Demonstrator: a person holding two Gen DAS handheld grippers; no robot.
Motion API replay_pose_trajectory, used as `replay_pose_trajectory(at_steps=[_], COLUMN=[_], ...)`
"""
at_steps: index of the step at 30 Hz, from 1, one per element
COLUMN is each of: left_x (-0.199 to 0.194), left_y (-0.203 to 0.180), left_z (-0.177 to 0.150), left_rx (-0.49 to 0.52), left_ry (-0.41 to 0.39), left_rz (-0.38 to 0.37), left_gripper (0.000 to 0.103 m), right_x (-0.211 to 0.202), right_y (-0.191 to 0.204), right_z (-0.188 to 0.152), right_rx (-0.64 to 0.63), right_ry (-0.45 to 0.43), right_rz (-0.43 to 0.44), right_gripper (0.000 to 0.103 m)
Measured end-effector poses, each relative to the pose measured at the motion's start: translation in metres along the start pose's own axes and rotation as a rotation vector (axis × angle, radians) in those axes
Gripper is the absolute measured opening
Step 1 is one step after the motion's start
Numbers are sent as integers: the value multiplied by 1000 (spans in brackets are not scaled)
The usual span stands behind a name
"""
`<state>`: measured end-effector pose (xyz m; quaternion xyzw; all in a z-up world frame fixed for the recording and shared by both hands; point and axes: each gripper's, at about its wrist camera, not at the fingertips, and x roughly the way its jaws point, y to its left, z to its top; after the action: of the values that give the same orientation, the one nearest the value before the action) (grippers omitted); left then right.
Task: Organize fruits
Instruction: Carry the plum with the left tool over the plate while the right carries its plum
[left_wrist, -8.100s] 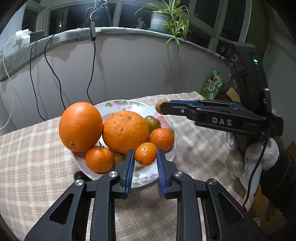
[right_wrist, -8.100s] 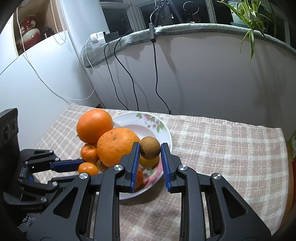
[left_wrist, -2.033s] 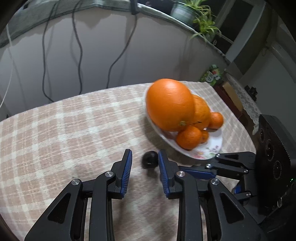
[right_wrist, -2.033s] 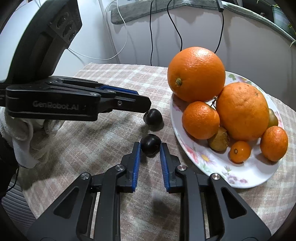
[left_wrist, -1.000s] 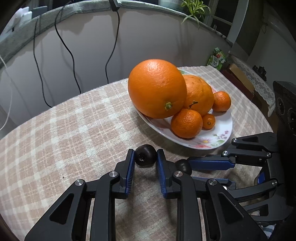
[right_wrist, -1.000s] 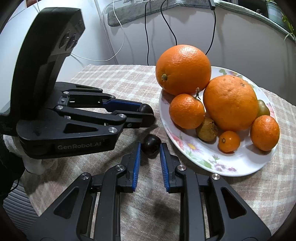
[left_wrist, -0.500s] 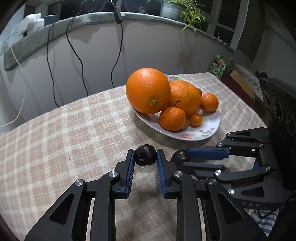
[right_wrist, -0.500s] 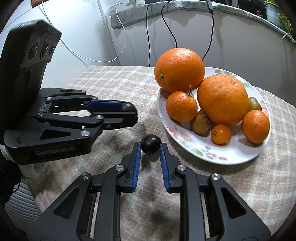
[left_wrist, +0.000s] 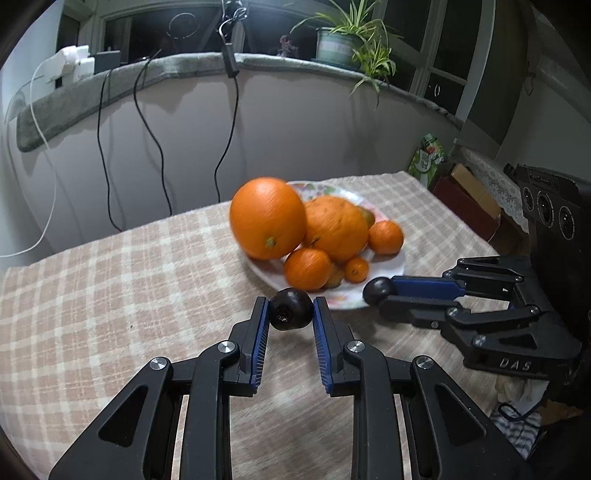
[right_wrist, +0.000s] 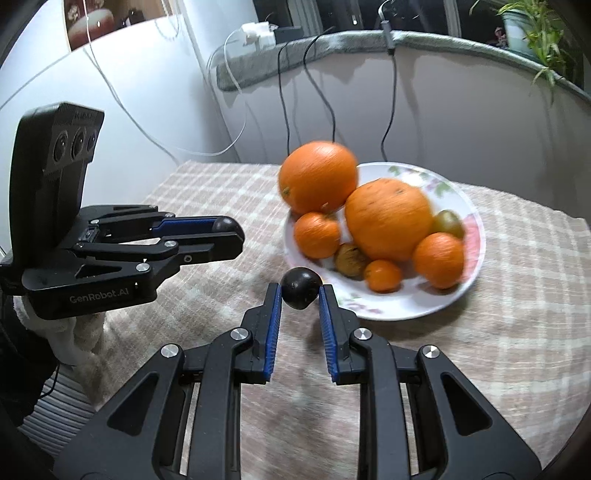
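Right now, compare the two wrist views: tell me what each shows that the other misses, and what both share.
Left wrist only: a green carton and boxes past the table's far corner.

Right wrist only: a green fruit behind the oranges and a brown fruit in plain sight.

Both: the plate of oranges, the checked cloth, and each gripper, left and right, shut on a dark fruit: left's, right's.
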<state>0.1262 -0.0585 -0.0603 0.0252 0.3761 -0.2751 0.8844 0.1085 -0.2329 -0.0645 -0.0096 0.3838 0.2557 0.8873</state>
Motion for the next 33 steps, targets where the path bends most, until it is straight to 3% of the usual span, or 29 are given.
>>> replay_pose_trajectory(at_steps=[15, 33], left_x=[29, 77], left_y=[-28, -37], left_z=[53, 105], left_rx=[2, 25], left_ry=[-46, -19], left_rz=[6, 75], left_gripper=[22, 22], right_x=[-24, 23], right_y=[-65, -106], right_z=[38, 69], right_rx=[61, 75], right_ry=[-97, -54], right_rz=[-30, -31], right_gripper=[22, 22])
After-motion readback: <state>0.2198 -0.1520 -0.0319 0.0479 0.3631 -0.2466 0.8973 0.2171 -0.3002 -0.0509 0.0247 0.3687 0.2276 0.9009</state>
